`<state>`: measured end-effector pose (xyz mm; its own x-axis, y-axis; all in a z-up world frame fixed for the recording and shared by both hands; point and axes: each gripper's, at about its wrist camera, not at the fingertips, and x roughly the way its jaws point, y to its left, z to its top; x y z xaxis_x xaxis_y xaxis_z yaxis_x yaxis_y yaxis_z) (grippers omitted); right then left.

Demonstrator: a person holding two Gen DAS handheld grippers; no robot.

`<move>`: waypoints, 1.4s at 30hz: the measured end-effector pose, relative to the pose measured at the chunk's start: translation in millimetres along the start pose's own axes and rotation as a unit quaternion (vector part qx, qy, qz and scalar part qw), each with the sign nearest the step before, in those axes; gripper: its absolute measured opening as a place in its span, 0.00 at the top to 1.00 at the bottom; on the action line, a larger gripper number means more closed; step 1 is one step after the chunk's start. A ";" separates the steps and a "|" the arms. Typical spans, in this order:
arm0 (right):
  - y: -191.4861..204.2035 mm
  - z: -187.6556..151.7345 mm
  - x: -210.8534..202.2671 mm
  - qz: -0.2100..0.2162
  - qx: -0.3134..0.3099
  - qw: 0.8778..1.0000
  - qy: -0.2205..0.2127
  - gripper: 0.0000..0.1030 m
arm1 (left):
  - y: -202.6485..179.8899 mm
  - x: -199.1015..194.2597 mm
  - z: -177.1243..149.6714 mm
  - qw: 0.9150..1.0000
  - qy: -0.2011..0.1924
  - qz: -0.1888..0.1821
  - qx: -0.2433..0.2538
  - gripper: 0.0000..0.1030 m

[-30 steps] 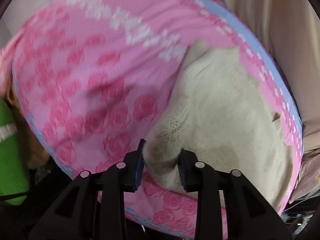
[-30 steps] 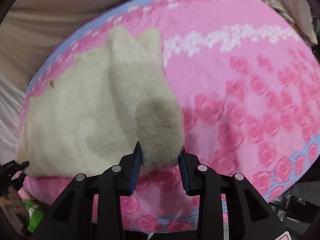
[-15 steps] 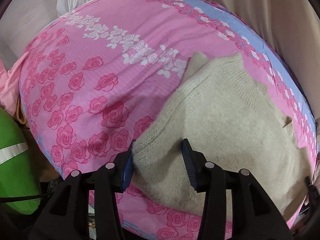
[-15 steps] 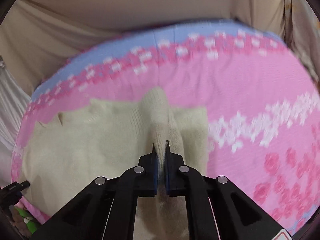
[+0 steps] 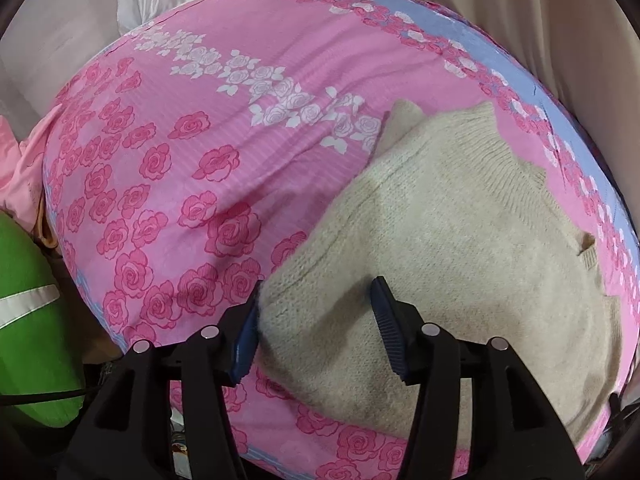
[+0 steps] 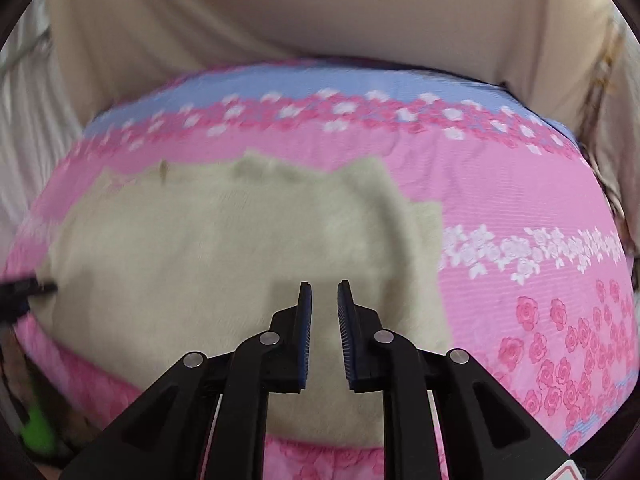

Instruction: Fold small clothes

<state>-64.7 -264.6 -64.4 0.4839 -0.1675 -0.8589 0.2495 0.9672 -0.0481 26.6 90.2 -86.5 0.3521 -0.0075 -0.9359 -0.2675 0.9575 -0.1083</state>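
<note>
The left gripper (image 5: 316,316) sits low over the near edge of the bed (image 5: 224,128), its jaws spread wide. The corner of the sweater (image 5: 460,264) lies between them; the left pad looks to touch the knit edge, the right pad stands over the cloth without closing on it. The right gripper (image 6: 324,304) hovers above the sweater (image 6: 208,256) nearer its middle, jaws parted by a narrow gap with nothing caught between them.

One cream knit sweater lies flat on the pink rose-printed cover, toward the bed's right side in the left wrist view. One sleeve is folded across the body, with its ribbed cuff pointing to the far edge. A second strip of knit (image 5: 400,120) pokes out beyond it; whether this is the other sleeve or the collar cannot be told.

At the bed's left edge are one green thing with a white stripe (image 5: 28,320) and one pale pink cloth (image 5: 16,168), both cut off by the frame. Beige fabric (image 6: 320,12) hangs past the far edge.

The right wrist view is blurred, so the knit texture is lost. A dark shape (image 6: 24,292) at its left rim is probably the other gripper, too smeared to be sure.
</note>
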 end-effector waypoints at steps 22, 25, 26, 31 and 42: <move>78.9 11.9 13.8 0.085 -0.019 0.995 0.056 0.88 | -6.6 19.8 29.9 1.000 0.008 -0.029 0.003 0.30; 81.5 11.8 28.4 0.079 -0.011 0.994 0.075 0.88 | -8.1 39.8 40.8 0.999 0.028 -0.046 -0.002 0.30; 79.3 10.8 30.2 0.082 -0.001 0.993 0.082 0.88 | -10.1 37.9 44.1 0.998 0.014 -0.053 0.004 0.48; 71.5 6.8 26.9 0.074 0.007 0.994 0.080 0.88 | -23.7 16.1 53.5 0.992 0.021 -0.120 0.023 0.88; 21.4 -4.0 7.9 0.079 0.061 0.993 0.054 0.87 | -142.7 -114.3 18.2 0.960 -0.040 -0.232 0.150 0.89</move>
<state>-58.9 -244.5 -74.2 0.4339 0.0135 -0.9009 0.2807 0.9481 0.1494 40.9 -40.3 42.0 0.4412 -0.4434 -0.7802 0.2006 0.8961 -0.3959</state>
